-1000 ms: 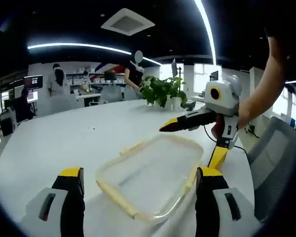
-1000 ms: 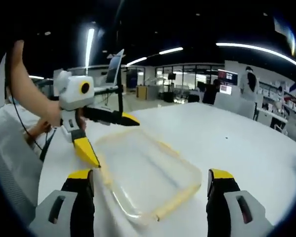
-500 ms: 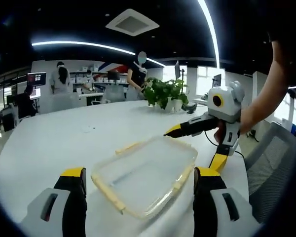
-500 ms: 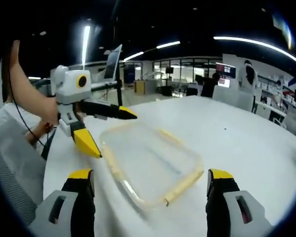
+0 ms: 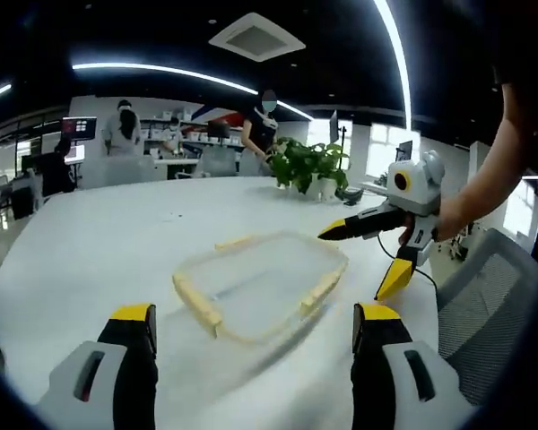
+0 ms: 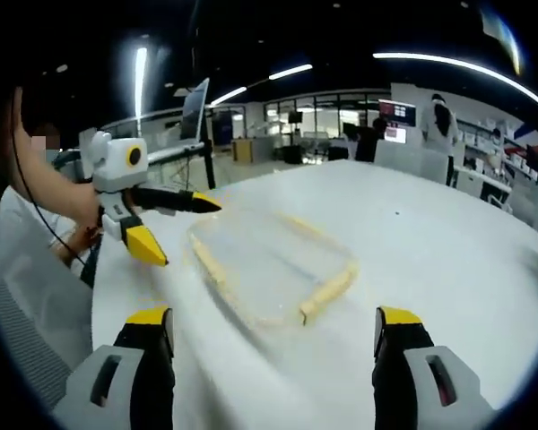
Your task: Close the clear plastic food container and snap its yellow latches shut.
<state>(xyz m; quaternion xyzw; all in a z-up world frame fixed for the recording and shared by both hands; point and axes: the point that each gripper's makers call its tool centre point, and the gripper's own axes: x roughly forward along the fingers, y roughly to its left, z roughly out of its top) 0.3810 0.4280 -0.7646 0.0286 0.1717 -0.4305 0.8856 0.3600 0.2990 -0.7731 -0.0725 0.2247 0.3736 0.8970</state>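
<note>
Your surface is a broad white table (image 5: 99, 242), curved at its far edge, in a dark-ceilinged open office lit by long strip lights. One potted plant (image 5: 307, 166) stands at the table's far side in the left gripper view. Beyond it are desks, monitors and three or four people, too small to count surely. A grey mesh chair (image 5: 484, 305) sits at the table's near corner.

One clear plastic container (image 5: 255, 285) lies flat on the table, ahead of both your grippers and touching neither. Its lid looks to be on, though blur makes the seam hard to read. Yellow latches (image 5: 197, 303) run along its edges: three show fairly plainly in the left gripper view, the fourth is hard to make out. In the right gripper view the container (image 6: 269, 264) is smeared, with one latch (image 6: 327, 294) clear on the near right side. Whether any latch is snapped down, you cannot tell.

Your left gripper (image 5: 254, 327) has its two yellow-tipped jaws well apart, nothing between them; seen from the other side (image 6: 175, 224), it is just beside the container's edge, jaws spread. Your right gripper (image 6: 273, 327) is likewise wide apart and empty; across the table (image 5: 363, 251) it hangs near the container's far corner. Your forearm (image 5: 484, 170) is cut off by the frame.
</note>
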